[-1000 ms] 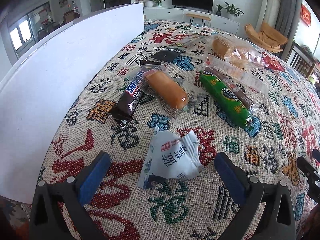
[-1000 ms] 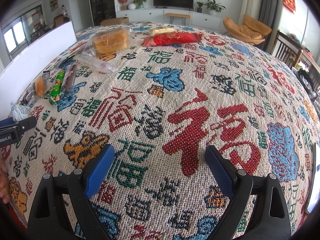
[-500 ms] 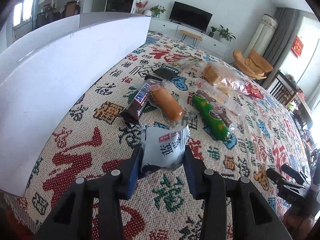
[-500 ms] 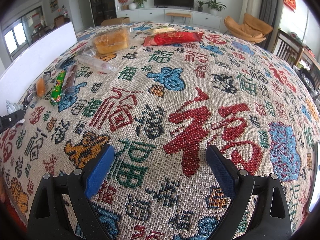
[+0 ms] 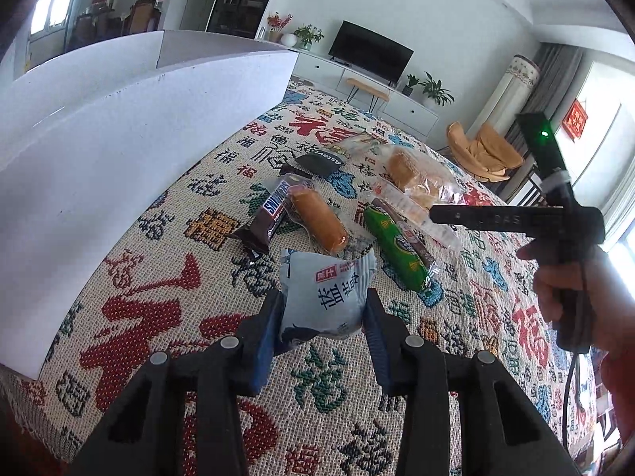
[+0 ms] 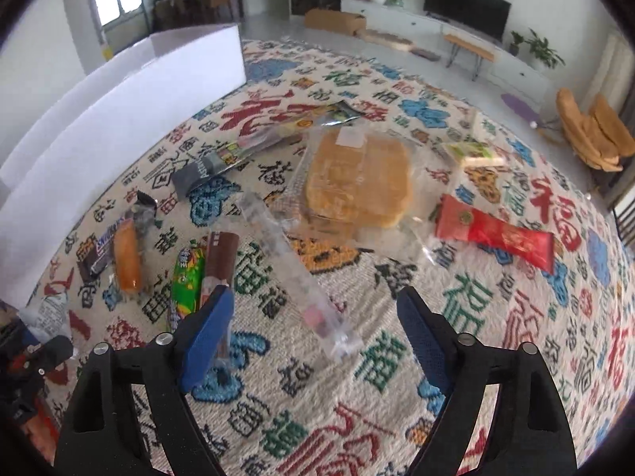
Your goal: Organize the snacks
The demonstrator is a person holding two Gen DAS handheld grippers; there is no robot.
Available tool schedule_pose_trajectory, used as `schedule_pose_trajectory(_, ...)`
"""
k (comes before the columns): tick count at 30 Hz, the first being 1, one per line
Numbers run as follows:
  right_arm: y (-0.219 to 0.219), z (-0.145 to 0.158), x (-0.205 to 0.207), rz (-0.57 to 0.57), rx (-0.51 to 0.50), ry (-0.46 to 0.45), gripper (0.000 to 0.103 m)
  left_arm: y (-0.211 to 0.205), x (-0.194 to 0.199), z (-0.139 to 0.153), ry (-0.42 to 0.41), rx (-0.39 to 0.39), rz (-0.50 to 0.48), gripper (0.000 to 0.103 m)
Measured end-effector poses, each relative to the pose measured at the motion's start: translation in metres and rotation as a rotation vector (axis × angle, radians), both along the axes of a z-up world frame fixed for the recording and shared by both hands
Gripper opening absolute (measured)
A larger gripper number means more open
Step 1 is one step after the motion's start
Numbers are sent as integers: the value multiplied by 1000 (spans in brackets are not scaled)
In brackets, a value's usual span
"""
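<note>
**Left wrist view shows a grip; right wrist view shows the wider spread**

Left wrist view: the left gripper (image 5: 323, 311) has its blue pads pressed on both sides of a pale blue snack packet (image 5: 325, 297), held just above the patterned tablecloth (image 5: 178, 277). Beyond it lie a Snickers bar (image 5: 270, 214), an orange roll (image 5: 317, 220) touching it, and a green packet (image 5: 397, 252) to the right. A white box (image 5: 119, 150) runs along the left. At far right a hand (image 5: 563, 277) holds the right gripper's handle, its fingers pointing left over the snacks.

Right wrist view: the right gripper (image 6: 313, 317) is closing, with nothing pressed between its pads; a long clear packet (image 6: 289, 269) lies on the cloth below, between them. Only this view shows the red packet (image 6: 496, 238) at right, the bagged bread slices (image 6: 357, 182) in full, and a brown bar (image 6: 218, 258) beside the green packet. The pale blue packet appears only as a sliver at the near left edge.
</note>
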State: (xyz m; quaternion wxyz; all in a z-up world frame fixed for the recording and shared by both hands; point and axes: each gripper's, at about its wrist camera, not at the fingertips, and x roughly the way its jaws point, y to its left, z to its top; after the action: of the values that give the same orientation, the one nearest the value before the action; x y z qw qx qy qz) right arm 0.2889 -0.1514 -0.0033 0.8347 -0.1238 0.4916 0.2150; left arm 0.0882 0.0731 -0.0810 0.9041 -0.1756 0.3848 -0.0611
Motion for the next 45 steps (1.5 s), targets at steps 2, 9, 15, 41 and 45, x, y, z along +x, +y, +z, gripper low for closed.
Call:
schedule_pose_trajectory(2, 17, -13, 13, 38, -45, 52, 49, 0, 0, 0, -1, -3, -4, 40)
schedule_pose_trajectory(9, 34, -27, 7, 87, -73, 128, 18, 3, -5, 5, -32, -32, -15, 40)
schedule_pose_trajectory(15, -3, -4, -51, 37, 120, 194, 18, 7, -15, 13, -49, -105, -33, 40)
schedule_pose_trajectory(41, 243, 117, -69, 161, 629, 75, 62, 236, 4, 84, 78, 67, 387, 97)
schedule_pose_trajectory(45, 204, 114, -93, 157, 509, -93, 71, 212, -7, 79, 50, 79, 364, 97)
